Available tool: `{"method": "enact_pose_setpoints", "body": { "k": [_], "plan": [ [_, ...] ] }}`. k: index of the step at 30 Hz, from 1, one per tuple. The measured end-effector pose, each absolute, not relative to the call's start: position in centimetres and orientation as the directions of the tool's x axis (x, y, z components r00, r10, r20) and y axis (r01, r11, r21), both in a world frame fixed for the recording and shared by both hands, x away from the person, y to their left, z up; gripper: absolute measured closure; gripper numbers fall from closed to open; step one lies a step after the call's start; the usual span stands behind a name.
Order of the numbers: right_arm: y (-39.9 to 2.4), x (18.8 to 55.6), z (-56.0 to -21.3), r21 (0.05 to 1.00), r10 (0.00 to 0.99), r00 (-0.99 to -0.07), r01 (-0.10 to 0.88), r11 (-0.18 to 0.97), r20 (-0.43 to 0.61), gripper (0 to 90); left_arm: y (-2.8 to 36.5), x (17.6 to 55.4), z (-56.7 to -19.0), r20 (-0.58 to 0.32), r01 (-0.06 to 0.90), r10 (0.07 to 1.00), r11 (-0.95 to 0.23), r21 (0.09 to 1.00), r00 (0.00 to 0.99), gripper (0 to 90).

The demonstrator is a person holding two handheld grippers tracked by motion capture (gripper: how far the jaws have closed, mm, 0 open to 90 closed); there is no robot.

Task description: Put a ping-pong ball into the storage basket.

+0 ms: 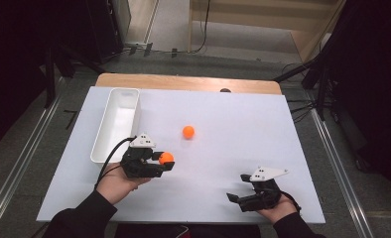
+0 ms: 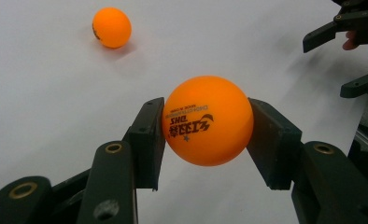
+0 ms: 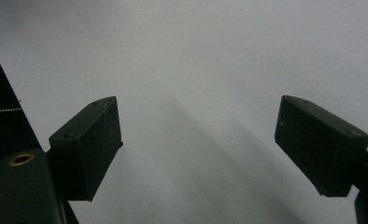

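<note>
My left gripper [image 1: 164,161] is shut on an orange ping-pong ball [image 1: 166,158] and holds it a little above the white table sheet [image 1: 223,163]. In the left gripper view the ball [image 2: 206,120], with black print on it, sits pinched between both pads [image 2: 147,135]. A second orange ball [image 1: 188,131] lies loose on the sheet further back, also seen as the small ball [image 2: 111,27] at the upper left. My right gripper [image 1: 238,187] rests near the front right, open, with nothing between its jaws [image 3: 198,149].
A long white bin [image 1: 115,124] stands along the left side of the sheet, just behind my left hand. The wooden table edge [image 1: 183,82] shows at the back. The right gripper [image 2: 355,51] appears far off in the left gripper view.
</note>
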State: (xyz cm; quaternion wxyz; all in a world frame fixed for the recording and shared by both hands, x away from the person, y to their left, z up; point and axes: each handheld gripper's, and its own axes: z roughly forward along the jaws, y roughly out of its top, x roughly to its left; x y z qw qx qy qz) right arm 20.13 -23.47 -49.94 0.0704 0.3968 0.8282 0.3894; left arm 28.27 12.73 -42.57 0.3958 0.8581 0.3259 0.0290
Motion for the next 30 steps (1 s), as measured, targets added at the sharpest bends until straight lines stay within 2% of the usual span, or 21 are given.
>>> {"method": "enact_pose_setpoints", "body": {
  "k": [15, 30],
  "plan": [
    [-23.5, 20.1, -50.0, 0.703, 0.711, -0.677, 0.600, 0.382, 0.190, 13.4, 12.6, 28.5, -41.5, -0.208, 0.528, 0.571, -0.480, 0.700, 0.794, 50.2],
    [-23.4, 20.2, -50.0, 0.702, 0.706, -0.682, 0.598, 0.387, 0.192, 13.4, 13.5, 29.4, -40.5, -0.207, 0.544, 0.604, -0.450, 0.709, 0.770, 50.2]
  ]
}}
